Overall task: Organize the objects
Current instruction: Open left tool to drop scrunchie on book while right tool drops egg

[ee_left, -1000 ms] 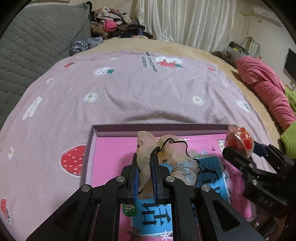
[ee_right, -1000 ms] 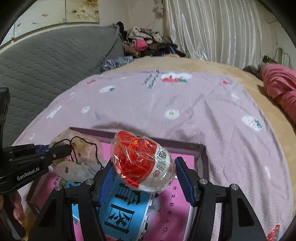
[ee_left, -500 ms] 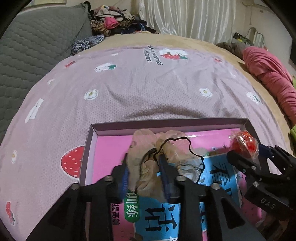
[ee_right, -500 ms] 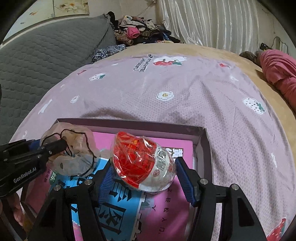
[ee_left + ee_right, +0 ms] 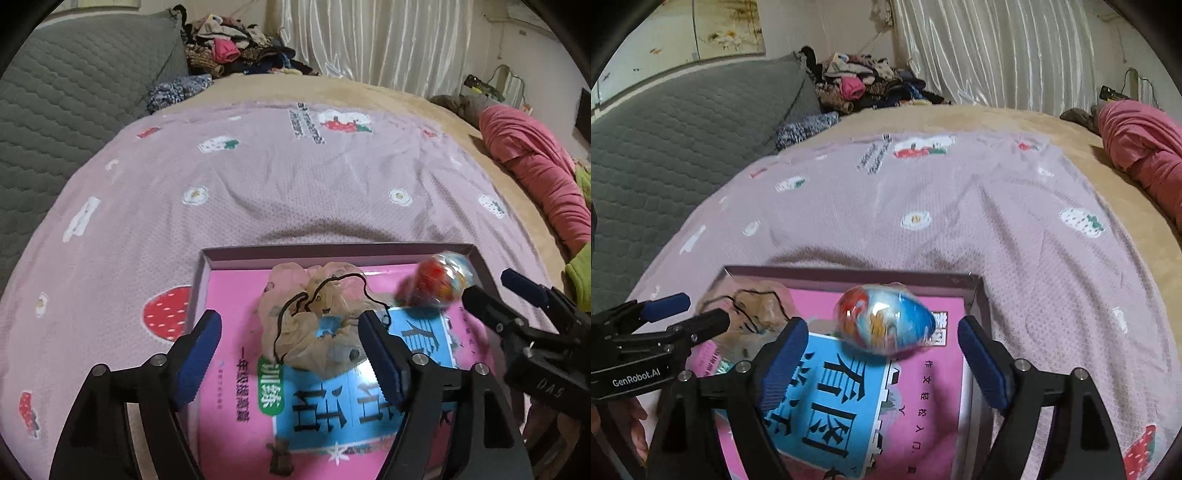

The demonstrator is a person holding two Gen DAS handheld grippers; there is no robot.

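A shallow purple box (image 5: 332,250) (image 5: 979,295) lies on the bed with a pink and blue book (image 5: 332,402) (image 5: 849,413) inside. A beige drawstring pouch (image 5: 314,328) (image 5: 761,310) rests on the book. My left gripper (image 5: 288,354) is open around it, fingers apart from it. A wrapped red, white and blue egg-shaped toy (image 5: 884,319) (image 5: 439,280) lies blurred on the book near the box's far right corner. My right gripper (image 5: 882,363) is open just behind the toy.
The box sits on a lilac strawberry-print blanket (image 5: 295,177) (image 5: 960,206). A grey quilted headboard (image 5: 55,103) is at left, a clothes pile (image 5: 229,48) at the back, and a pink garment (image 5: 535,166) at right.
Both grippers have opened. The pouch was let go onto the book. The egg toy was let go and is rolling or dropping onto the book, now showing its blue side.
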